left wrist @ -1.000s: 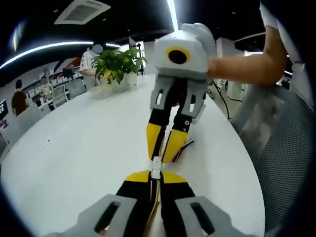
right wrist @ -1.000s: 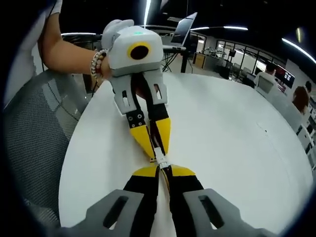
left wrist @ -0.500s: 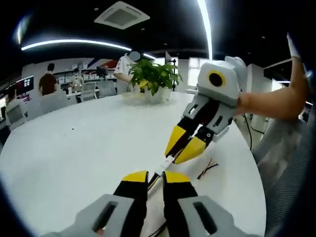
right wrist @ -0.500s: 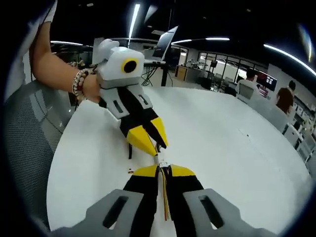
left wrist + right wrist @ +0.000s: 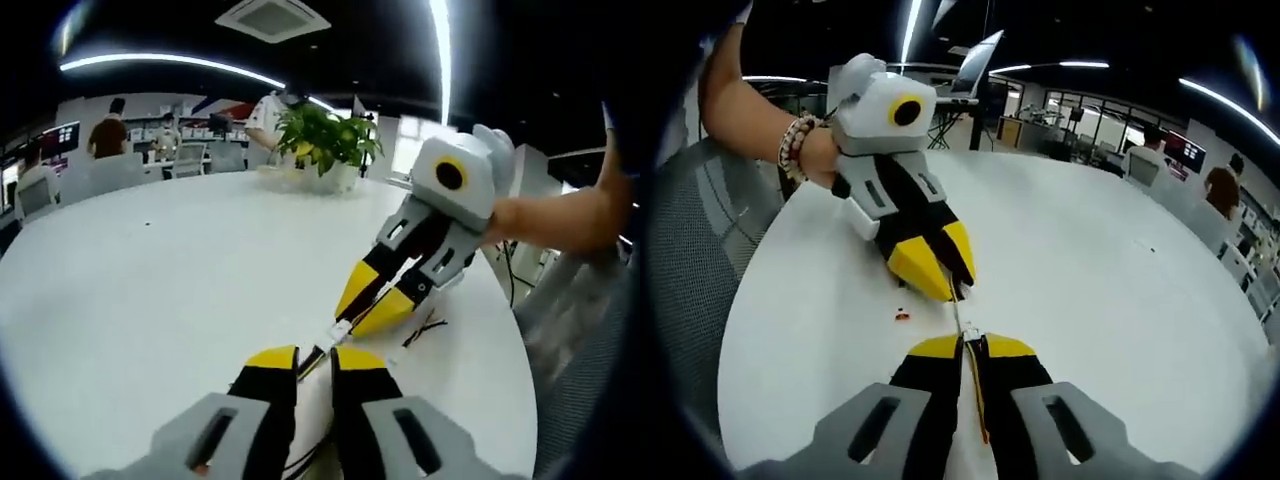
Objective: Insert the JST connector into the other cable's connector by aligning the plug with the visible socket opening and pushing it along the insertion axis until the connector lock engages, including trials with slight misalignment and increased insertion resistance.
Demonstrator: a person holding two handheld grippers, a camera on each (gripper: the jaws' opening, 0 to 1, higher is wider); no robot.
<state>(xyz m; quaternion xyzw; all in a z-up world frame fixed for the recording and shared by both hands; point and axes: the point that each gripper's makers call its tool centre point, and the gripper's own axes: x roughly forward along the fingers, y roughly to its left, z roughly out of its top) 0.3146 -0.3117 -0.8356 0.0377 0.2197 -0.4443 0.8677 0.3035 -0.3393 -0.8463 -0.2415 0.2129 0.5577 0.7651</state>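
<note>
Open-plan office: long white table (image 5: 150, 300), potted plant (image 5: 325, 140), ceiling light strips (image 5: 170, 65), air vent (image 5: 272, 17), laptop (image 5: 975, 60), people at desks behind.

A small white JST connector (image 5: 341, 329) hangs in the air over the round white table (image 5: 150, 290), near its edge on the person's side. It looks like two little plastic pieces joined end to end, but it is too small to tell if they are locked. Thin red, yellow and dark wires (image 5: 977, 385) run out from it. One more loose bit of wire (image 5: 424, 329) lies flat on the table close by.
</note>
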